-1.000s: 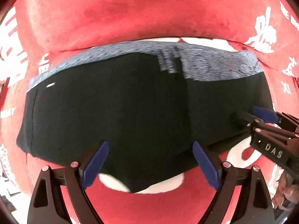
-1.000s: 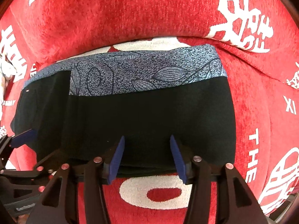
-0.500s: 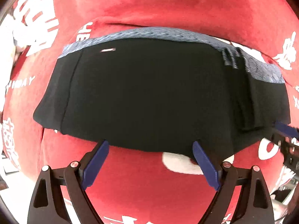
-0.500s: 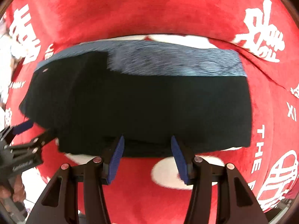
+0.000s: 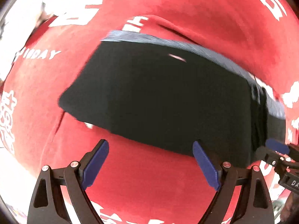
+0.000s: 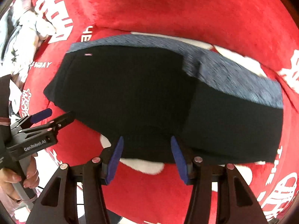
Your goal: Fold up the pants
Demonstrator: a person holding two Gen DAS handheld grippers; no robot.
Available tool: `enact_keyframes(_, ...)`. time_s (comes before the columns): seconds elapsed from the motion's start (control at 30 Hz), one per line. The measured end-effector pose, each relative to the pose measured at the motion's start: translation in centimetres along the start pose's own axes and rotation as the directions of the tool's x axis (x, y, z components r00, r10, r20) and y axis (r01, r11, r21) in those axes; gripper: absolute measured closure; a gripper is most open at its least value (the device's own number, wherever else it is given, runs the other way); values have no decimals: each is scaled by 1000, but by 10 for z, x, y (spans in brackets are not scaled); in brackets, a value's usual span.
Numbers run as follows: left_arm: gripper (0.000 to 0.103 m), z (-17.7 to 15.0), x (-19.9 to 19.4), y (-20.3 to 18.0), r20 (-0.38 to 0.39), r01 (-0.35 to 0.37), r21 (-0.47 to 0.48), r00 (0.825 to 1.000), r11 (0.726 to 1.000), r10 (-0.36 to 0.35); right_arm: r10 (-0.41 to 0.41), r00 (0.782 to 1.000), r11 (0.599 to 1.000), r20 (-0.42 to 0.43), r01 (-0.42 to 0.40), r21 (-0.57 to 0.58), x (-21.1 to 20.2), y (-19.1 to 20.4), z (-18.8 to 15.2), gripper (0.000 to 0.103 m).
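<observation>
The black pants (image 5: 168, 97) lie folded into a compact rectangle on the red cloth, with a blue-grey patterned band (image 5: 186, 46) along the far edge. They also show in the right wrist view (image 6: 149, 97). My left gripper (image 5: 150, 163) is open and empty, just short of the pants' near edge. My right gripper (image 6: 145, 158) is open, its fingertips at the near edge of the pants, holding nothing. The left gripper shows in the right wrist view (image 6: 50, 115), beside the pants' left corner. The right gripper's tip (image 5: 274, 147) shows at the pants' right end.
A red plush cloth with white lettering (image 5: 168, 186) covers the whole surface, also seen in the right wrist view (image 6: 186, 9). A pile of light clothing (image 6: 24, 28) lies at the far left. A hand (image 6: 22, 183) holds the left gripper's handle.
Both grippers have pulled back from the pants and swung left; the left one was over the fabric a second ago and is now clear of it. The pants stay put.
</observation>
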State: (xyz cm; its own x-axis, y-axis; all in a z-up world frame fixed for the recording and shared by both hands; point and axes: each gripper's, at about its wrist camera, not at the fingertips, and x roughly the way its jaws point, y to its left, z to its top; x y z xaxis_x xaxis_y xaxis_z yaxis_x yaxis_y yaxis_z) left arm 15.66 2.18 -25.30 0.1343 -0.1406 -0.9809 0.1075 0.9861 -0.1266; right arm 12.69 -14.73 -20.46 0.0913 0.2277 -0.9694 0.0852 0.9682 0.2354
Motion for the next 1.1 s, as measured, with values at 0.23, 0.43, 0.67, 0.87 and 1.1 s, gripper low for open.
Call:
enact_keyframes(0.23, 11, 7, 9, 73, 14, 155, -231, 988, 960, -156, 55, 998, 998, -2, -55, -22, 28, 24, 20, 44)
enact_keyframes(0.43, 11, 7, 30, 93, 68, 352, -306, 935, 885, -349, 98, 995, 995, -27, -97, 25, 52, 18, 16, 40)
enact_keyframes(0.67, 4, 14, 37, 84, 133, 454, -350, 890, 819, -436, 111, 994, 994, -27, -111, -6, 57, 20, 16, 39)
enact_keyframes(0.87, 4, 21, 14, 68, 192, 448, -333, 894, 830, -406, 106, 994, 994, -23, -107, -2, 58, 20, 16, 36)
enact_keyframes(1.1, 30, 34, 39, 58, 97, 261, -352, 965, 899, -242, 115, 993, 993, -27, -115, -7, 55, 20, 19, 33)
